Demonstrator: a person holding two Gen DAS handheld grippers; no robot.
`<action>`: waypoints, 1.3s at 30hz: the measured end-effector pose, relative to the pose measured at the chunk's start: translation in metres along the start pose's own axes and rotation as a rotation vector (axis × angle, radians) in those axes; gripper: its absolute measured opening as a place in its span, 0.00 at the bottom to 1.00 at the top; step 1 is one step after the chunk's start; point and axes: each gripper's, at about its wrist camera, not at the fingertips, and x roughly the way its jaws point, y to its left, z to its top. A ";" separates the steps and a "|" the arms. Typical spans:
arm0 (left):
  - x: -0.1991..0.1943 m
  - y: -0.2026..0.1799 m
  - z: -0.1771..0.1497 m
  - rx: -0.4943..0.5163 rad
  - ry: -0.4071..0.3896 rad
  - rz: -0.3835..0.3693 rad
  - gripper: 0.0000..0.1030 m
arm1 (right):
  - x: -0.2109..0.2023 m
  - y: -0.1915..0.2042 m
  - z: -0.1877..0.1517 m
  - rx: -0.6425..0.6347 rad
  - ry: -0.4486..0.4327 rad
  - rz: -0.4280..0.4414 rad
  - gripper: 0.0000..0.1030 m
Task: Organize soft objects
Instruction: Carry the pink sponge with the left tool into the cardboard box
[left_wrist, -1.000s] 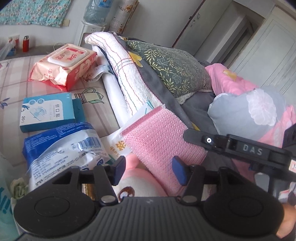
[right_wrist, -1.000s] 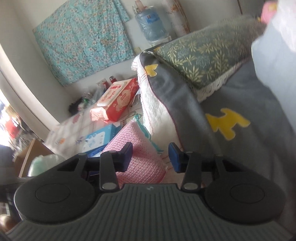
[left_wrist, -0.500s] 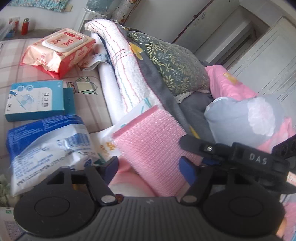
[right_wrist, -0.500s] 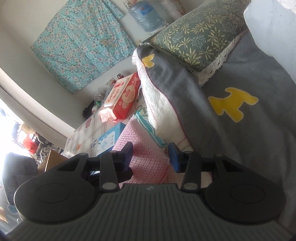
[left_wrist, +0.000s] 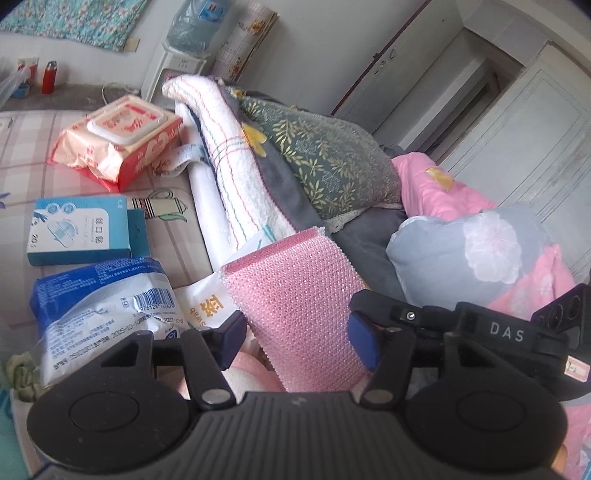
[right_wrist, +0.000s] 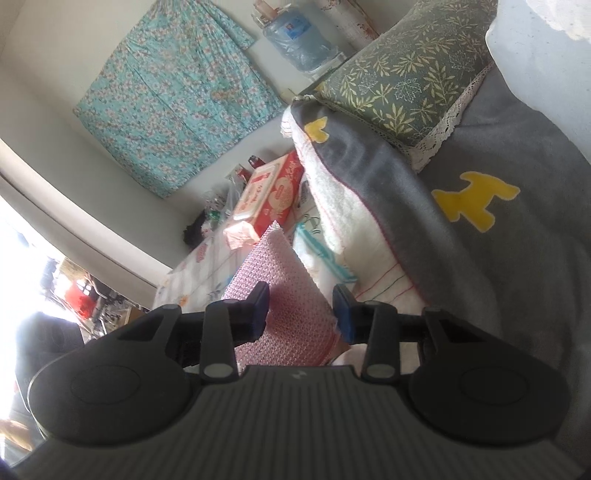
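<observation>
Pink knitted cloth (left_wrist: 295, 302) between 2 grippers, beside the folded white towel (left_wrist: 236, 166).
Left gripper (left_wrist: 295, 341) and right gripper (right_wrist: 300, 308) both spread wide, fingers flanking the cloth, neither pinching it.

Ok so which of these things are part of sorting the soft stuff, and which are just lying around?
Part of the job:
pink sponge cloth, between the open fingers of the left gripper and right gripper
white striped towel
grey blanket
green leaf pillow

Lying about:
wet wipes pack
blue box
blue-white packet
water bottle
</observation>
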 end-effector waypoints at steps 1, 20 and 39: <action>-0.005 -0.002 -0.001 0.007 -0.008 0.001 0.59 | -0.004 0.003 -0.002 0.004 -0.005 0.005 0.36; -0.146 0.000 -0.007 0.040 -0.207 0.095 0.58 | -0.043 0.115 -0.041 -0.040 -0.023 0.164 0.36; -0.323 0.148 0.014 -0.122 -0.342 0.476 0.58 | 0.082 0.376 -0.109 -0.224 0.262 0.393 0.36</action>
